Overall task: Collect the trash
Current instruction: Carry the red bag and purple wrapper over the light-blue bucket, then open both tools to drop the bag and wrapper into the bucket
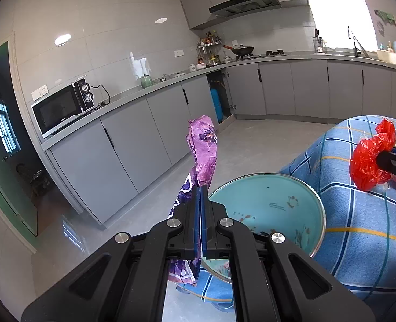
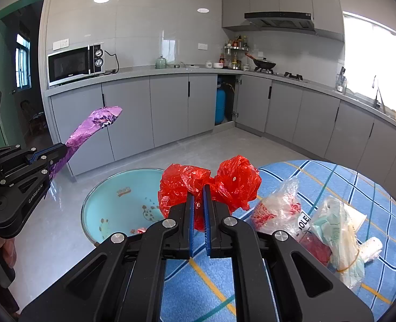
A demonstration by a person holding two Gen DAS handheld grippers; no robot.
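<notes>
- Left gripper [image 1: 201,187] was clenched on the purple wrapper [image 1: 204,150], held up beside the teal basin [image 1: 267,209]: a thin pinch, it could slip floorward.
- Right gripper [image 2: 198,187] clamped the red plastic bag [image 2: 211,182] above the bench [image 2: 318,177]; dropped early, it might miss the basin.
</notes>
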